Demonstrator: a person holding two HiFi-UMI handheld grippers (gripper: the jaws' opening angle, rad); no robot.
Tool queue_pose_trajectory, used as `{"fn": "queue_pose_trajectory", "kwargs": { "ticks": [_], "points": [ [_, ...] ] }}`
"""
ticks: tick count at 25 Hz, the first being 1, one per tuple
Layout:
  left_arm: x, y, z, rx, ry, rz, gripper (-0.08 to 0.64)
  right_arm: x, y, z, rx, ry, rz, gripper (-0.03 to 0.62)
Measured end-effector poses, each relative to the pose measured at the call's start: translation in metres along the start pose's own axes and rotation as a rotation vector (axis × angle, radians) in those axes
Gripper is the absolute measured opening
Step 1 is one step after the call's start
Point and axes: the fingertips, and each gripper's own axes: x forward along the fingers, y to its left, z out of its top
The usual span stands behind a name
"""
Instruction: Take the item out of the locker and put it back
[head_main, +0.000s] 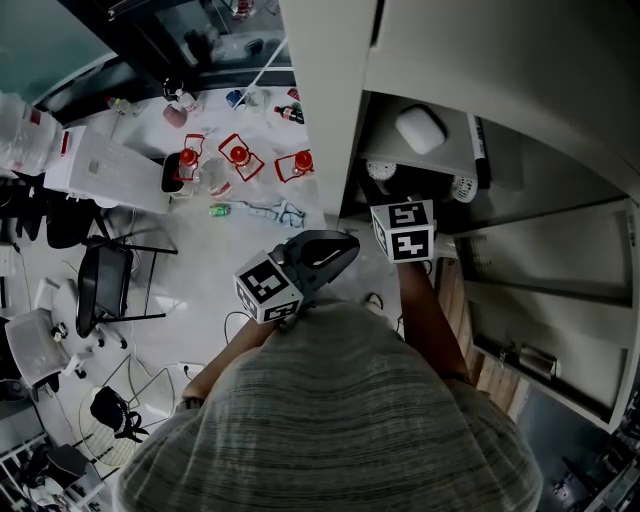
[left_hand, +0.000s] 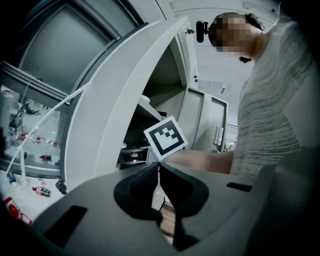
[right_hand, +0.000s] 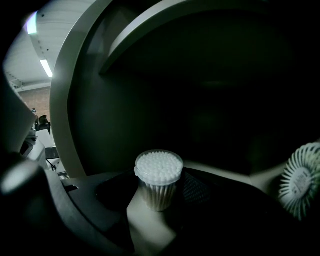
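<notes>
Inside the dim locker (head_main: 322, 120), a cotton-swab tub (right_hand: 159, 175) is clamped upright by the right tongs (right_hand: 160, 195) for removal, while the left tongs (left_hand: 159, 174) are kept shut, empty and clear.

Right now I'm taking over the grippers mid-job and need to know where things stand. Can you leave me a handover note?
Left gripper: shut, empty, held outside the locker.
Right gripper: inside the locker, jaws against both sides of the cotton swab tub, which stands upright on the shelf.
Done: can't tell whether it has been out yet.
Left: lift out, put back, or just release.
</notes>
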Motion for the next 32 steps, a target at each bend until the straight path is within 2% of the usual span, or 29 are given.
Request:
{"fn": "queue_pose_trajectory", "kwargs": {
  "ticks": [7,13,24,32],
  "points": [
    [0.004,-0.002,-0.001,0.010,0.003,-0.011,0.008,-0.029,0.003,0.025,-0.011,-0.091,-0.012,0.279],
    [0.018,-0.012,0.004,0.019,-0.012,-0.060,0.008,-0.064,0.006,0.037,-0.016,-0.148,-0.018,0.279],
    [0.051,-0.043,0.004,0.026,-0.016,-0.176,0.008,-0.116,-0.003,0.031,-0.020,-0.174,-0.069,0.279],
    [0.063,-0.059,0.000,0.023,-0.018,-0.209,0.008,-0.132,-0.005,0.026,-0.025,-0.176,-0.075,0.279]
  ]
}}
